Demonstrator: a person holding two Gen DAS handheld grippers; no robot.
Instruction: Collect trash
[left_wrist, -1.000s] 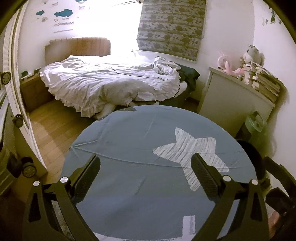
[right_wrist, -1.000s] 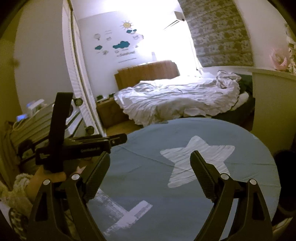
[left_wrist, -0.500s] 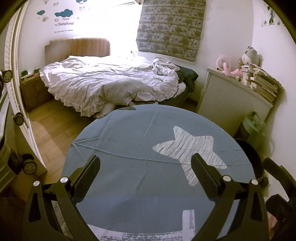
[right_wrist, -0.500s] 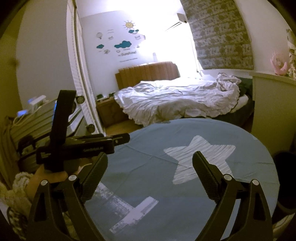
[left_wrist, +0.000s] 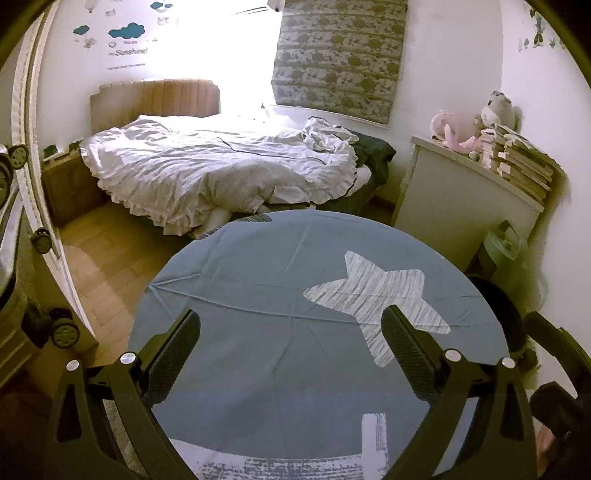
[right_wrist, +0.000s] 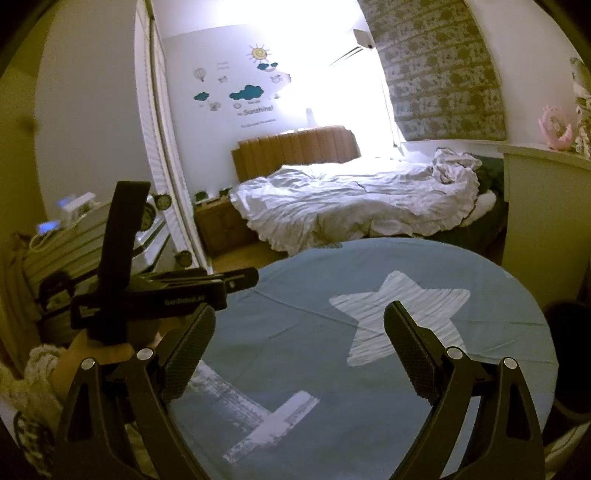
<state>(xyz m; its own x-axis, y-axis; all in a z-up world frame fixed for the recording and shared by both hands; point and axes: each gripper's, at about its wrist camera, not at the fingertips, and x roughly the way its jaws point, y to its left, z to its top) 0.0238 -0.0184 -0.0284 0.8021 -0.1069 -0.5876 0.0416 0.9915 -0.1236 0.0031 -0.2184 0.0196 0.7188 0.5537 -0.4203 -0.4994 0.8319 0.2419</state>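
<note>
Left wrist view, left gripper (left_wrist: 291, 350) open-jawed over round table (left_wrist: 258, 295), dark bin (left_wrist: 498, 310) beside

I count one round table (left_wrist: 258, 295), one white star (left_wrist: 376, 295) on its cloth, one bed (left_wrist: 221, 173), two plush toys (left_wrist: 476, 125).

You see a round blue cloth (left_wrist: 258, 295) with a white star (left_wrist: 376, 295), and a messy bed (left_wrist: 221, 166) past its far edge.

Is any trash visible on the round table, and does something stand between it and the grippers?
No trash shows on the blue cloth. The left gripper and right gripper hang open over it, and nothing visible lies on the cloth ahead of them.
</note>
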